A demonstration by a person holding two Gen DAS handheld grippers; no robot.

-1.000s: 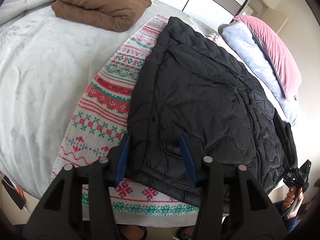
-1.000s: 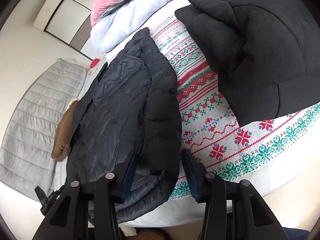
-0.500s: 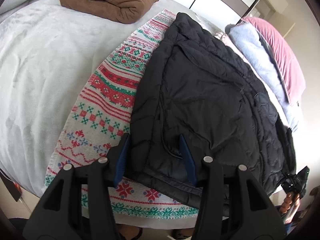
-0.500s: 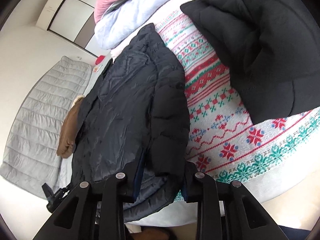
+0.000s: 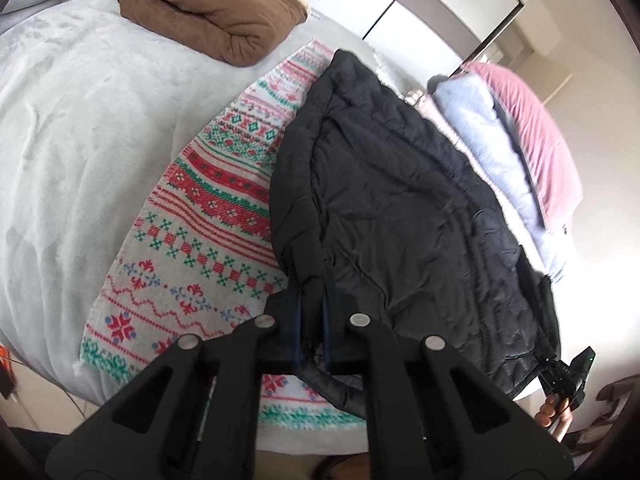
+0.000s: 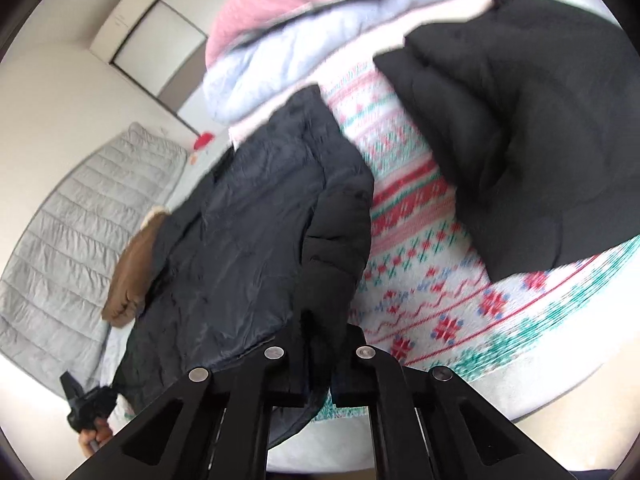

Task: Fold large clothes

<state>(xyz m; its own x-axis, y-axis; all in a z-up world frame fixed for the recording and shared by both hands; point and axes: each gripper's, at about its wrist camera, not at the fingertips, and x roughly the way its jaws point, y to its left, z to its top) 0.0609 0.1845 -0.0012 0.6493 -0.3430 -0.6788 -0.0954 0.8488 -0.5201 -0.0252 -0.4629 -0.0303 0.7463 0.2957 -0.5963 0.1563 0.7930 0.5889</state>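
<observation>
A wide bed covered in a pale grey plush spread is filling both wrist views, and a knitted blanket patterned in red, green and white is lying across it, reaching down to the bed's near edge. On that blanket a black quilted jacket is stretching lengthwise from the near edge toward the far side, with its hem hanging just over the near edge. In the right wrist view a second dark garment, a folded black coat, is sitting on the blanket off to the right side of the jacket, apart from it. A stack of bedding is lying along the far side beyond the jacket, a light blue quilt with a pink one on top. A folded brown blanket is resting near the bed's far left corner on the grey spread, well apart from the jacket. The left gripper is pinching the jacket's near left hem corner, its blue-lined jaws squeezed together on a fold of the black fabric. The right gripper is likewise clamping the opposite hem corner, jaws drawn in tight on the cloth, though this view is blurred. A person's fingers are showing below the jacket's right hem corner in the left wrist view.
</observation>
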